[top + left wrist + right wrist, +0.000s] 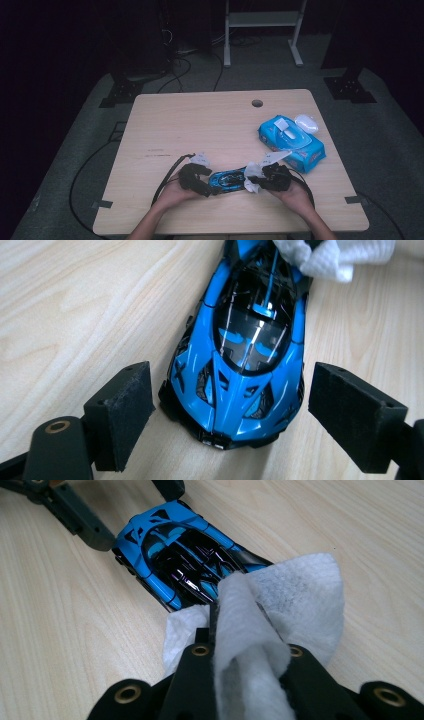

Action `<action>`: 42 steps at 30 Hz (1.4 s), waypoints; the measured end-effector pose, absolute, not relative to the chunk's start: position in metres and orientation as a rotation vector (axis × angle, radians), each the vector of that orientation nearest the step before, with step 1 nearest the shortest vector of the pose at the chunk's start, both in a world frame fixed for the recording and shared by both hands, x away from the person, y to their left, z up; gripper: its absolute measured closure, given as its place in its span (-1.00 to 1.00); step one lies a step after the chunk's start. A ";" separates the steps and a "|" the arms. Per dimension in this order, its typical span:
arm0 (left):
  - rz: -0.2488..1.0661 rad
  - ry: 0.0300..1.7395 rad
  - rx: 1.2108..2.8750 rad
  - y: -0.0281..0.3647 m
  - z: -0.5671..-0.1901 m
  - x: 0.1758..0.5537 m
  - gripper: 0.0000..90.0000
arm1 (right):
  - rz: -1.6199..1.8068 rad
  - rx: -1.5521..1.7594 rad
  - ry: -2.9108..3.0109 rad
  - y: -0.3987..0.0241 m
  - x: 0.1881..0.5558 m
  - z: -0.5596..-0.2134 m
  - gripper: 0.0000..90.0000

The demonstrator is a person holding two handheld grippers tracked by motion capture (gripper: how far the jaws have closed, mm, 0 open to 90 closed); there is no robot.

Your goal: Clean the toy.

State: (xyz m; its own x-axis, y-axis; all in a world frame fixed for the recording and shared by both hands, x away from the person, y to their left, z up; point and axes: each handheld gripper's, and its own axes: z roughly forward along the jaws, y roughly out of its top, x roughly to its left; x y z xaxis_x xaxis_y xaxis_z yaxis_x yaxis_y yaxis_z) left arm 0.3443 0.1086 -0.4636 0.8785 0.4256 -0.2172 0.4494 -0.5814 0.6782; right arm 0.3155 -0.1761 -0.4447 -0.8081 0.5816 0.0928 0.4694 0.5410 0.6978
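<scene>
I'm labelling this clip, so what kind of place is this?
Probably a lab or studio set up for recording, not a home: a lone wooden table on grey carpet in a dark room, cables trailing across the floor, and a white metal stand behind.

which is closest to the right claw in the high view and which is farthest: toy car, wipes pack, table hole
1. Toy car: on the table just left of the right claw, whose white wipe lies at the car's near end.
2. Wipes pack: up and to the right, near the table's right edge.
3. Table hole: farthest, near the table's far edge.
</scene>
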 end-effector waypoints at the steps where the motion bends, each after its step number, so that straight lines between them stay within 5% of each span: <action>1: -0.043 0.636 2.267 0.108 -0.465 0.345 -0.61 | 1.121 0.905 2.621 -0.176 0.315 -0.445 0.87; 18: -0.124 0.668 2.227 0.109 -0.465 0.352 -0.39 | 1.107 0.810 2.611 -0.175 0.307 -0.444 0.87; 29: -0.202 0.714 2.201 0.111 -0.465 0.358 -0.57 | 1.132 0.722 2.555 -0.176 0.294 -0.451 0.88; 42: -0.175 0.699 2.230 0.105 -0.467 0.357 -0.45 | 1.162 0.693 2.560 -0.181 0.287 -0.453 0.89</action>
